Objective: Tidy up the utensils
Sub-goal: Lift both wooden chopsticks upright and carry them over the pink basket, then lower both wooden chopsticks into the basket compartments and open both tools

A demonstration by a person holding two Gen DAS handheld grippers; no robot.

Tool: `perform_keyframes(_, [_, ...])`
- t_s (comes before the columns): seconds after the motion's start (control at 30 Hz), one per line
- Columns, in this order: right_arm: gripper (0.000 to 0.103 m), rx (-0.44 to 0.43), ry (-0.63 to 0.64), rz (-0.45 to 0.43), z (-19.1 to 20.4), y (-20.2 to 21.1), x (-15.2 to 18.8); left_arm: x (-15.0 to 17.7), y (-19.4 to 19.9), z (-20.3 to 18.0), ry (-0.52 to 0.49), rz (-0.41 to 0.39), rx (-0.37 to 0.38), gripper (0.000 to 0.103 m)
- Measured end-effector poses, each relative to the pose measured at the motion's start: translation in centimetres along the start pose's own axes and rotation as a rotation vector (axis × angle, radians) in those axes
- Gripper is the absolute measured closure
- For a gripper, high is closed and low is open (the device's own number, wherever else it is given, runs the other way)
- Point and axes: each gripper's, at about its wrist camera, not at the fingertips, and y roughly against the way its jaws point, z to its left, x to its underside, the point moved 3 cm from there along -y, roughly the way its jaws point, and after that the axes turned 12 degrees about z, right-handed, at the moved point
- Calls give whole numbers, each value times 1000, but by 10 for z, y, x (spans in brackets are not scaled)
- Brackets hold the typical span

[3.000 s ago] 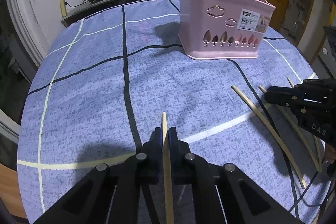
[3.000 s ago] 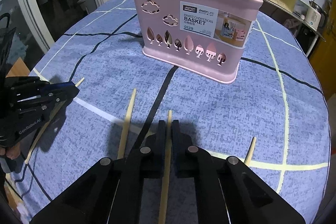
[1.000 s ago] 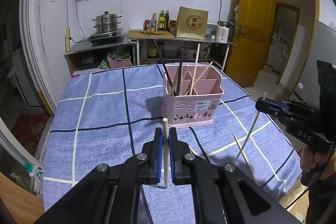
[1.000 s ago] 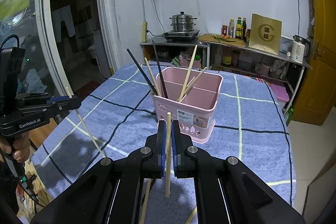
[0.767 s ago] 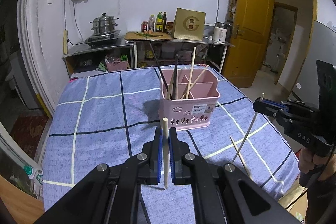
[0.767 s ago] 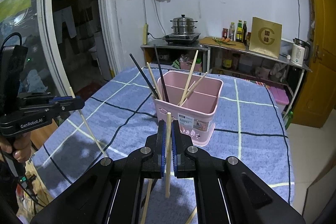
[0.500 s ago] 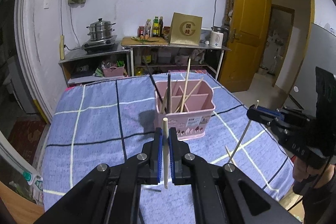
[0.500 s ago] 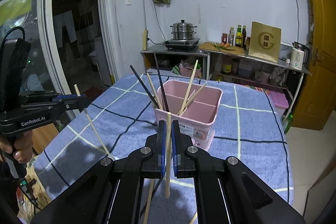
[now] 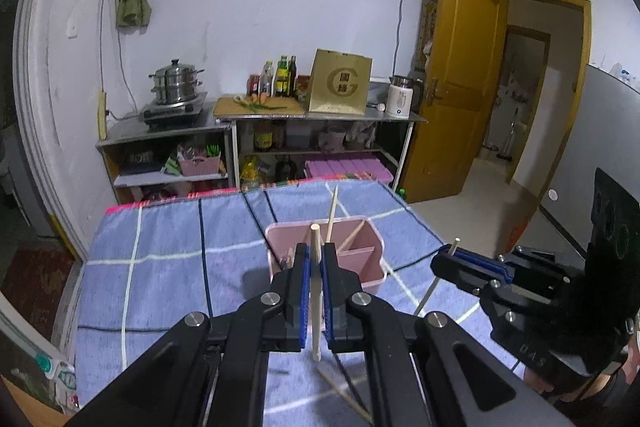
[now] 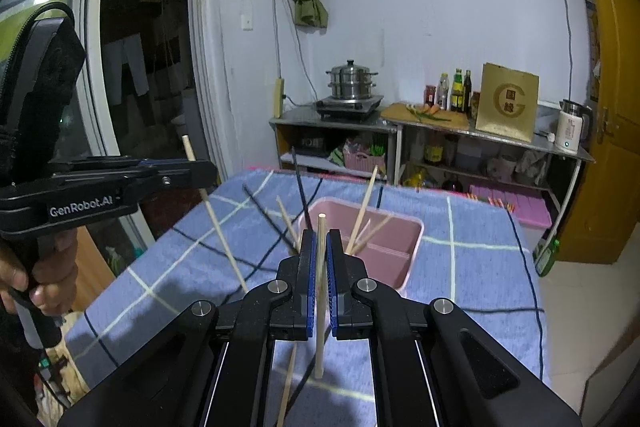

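Observation:
My left gripper (image 9: 315,255) is shut on a pale wooden chopstick (image 9: 316,291), held high above the table. It also shows in the right wrist view (image 10: 200,167) at the left. My right gripper (image 10: 320,243) is shut on another wooden chopstick (image 10: 320,291); it shows in the left wrist view (image 9: 446,261) at the right. The pink utensil basket (image 9: 368,259) stands on the blue checked tablecloth (image 9: 160,267) below both grippers, holding several wooden and black chopsticks. It also shows in the right wrist view (image 10: 396,247).
Loose chopsticks lie on the cloth near me (image 9: 344,395) (image 10: 288,383). A metal shelf with a steamer pot (image 9: 176,83), bottles and a gold box (image 9: 340,87) stands behind the table. An open yellow door (image 9: 464,87) is at the right.
Both grippers have lifted their chopsticks from the tablecloth and risen well above the table. The basket now looks smaller and lies right behind the fingertips.

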Motion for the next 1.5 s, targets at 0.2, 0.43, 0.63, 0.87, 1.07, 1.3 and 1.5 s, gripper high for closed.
perform_keyframes(0.2, [98, -3, -17, -50, -7, 3, -24, -28, -5, -2, -5, -33, -5, 98])
perform_keyframes(0.43, [98, -13, -41, -93, -15, -2, -48, -53, -21, 8, 8, -45, -1, 98])
perform_keyframes(0.63, [98, -9, -46, -118, -20, -11, -65, -68, -32, 19, 16, -54, 1, 98])
perform_keyframes(0.87, [98, -18, -66, -125, -26, -28, -71, -72, -54, 30, 23, -46, 4, 98])
perform_keyframes(1.07, [98, -32, -77, -103, -29, -49, -68, -69, -78, 37, 22, -16, 4, 98])
perform_keyframes(1.3, [98, -48, -81, -55, -32, -72, -58, -60, -101, 44, 33, 33, 8, 97])
perform_keyframes(1.5, [98, -61, -89, -19, -34, -84, -47, -51, -116, 47, 37, 71, 9, 97])
